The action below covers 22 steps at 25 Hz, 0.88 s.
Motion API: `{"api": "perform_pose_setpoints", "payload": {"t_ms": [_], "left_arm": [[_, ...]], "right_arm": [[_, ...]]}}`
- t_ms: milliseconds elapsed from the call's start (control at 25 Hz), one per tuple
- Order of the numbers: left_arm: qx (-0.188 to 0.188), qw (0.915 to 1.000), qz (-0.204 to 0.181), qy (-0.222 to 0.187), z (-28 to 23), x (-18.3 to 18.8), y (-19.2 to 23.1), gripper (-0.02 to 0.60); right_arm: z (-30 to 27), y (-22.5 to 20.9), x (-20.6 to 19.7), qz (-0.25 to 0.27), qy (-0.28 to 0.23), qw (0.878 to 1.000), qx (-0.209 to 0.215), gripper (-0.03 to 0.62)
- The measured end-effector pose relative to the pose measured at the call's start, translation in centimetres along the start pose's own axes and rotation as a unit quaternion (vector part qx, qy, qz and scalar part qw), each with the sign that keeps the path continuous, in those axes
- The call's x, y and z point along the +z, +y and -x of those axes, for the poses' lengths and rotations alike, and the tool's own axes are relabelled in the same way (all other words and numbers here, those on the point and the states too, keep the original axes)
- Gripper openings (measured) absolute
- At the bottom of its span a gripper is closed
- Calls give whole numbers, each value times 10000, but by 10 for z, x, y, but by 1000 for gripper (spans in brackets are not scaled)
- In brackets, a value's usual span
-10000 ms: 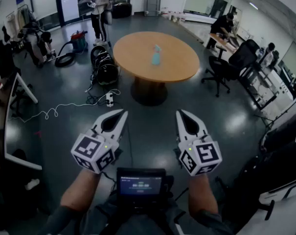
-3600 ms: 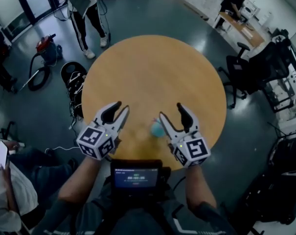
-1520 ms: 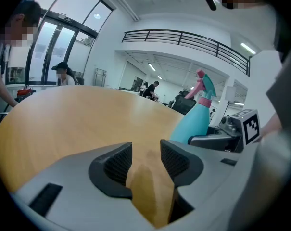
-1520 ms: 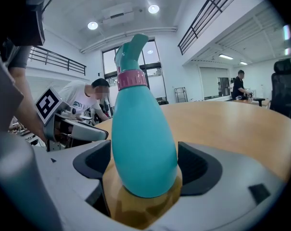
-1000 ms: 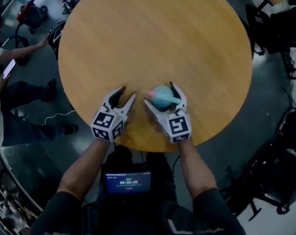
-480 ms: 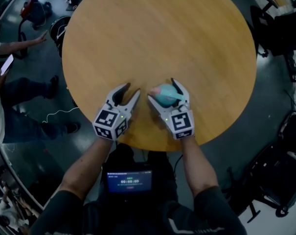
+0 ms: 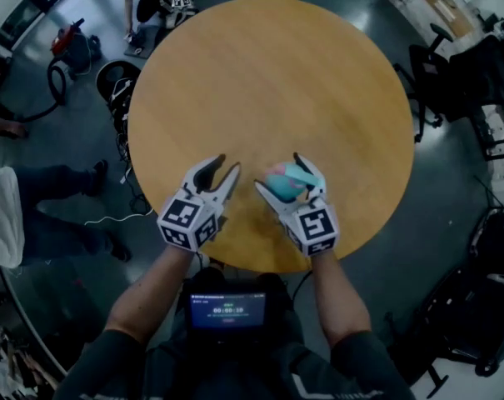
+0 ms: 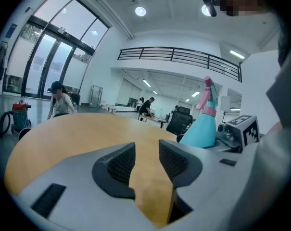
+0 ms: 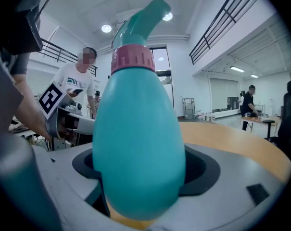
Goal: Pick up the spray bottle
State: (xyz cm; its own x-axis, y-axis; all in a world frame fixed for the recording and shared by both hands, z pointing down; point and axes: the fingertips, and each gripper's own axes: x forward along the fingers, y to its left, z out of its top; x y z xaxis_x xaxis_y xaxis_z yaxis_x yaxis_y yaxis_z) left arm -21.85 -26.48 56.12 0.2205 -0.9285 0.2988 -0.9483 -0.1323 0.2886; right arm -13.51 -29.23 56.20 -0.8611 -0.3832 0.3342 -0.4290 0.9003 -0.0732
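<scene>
A: Our left tool (image 7: 227, 165)?
B: Ribbed dark jaws apart, just narrowed slightly, nothing between.
A: Right tool (image 7: 279, 172)?
B: We grip the smooth, egg-shaped teal spray bottle (image 9: 135, 143) with it, upright, long axis vertical, nozzle (image 9: 150, 13) topmost, over our round wooden desk (image 7: 268, 73).

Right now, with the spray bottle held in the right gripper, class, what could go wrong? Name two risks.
1. The right gripper grips the spray bottle on its round, smooth belly, so it may slip or tilt.
2. It is held over the near edge of the table; if dropped, it might roll off onto the floor.
</scene>
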Motion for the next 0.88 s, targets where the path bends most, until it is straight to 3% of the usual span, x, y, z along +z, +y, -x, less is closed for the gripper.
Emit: {"api": "perform_pose_setpoints", "payload": {"t_ms": [240, 520, 640, 880], "left_arm": [[-336, 9990, -134, -261, 21, 51, -16, 161], [-473, 9962, -304, -667, 48, 99, -33, 132], [-484, 9954, -311, -765, 56, 111, -37, 9], [-558, 9941, -342, -870, 68, 117, -47, -3]], "right_arm": [[17, 6, 56, -1, -135, 9999, -58, 443], [44, 11, 116, 234, -474, 9985, -170, 443], [50, 16, 132, 241, -555, 9980, -207, 443], [61, 26, 141, 362, -660, 9968, -279, 443]]}}
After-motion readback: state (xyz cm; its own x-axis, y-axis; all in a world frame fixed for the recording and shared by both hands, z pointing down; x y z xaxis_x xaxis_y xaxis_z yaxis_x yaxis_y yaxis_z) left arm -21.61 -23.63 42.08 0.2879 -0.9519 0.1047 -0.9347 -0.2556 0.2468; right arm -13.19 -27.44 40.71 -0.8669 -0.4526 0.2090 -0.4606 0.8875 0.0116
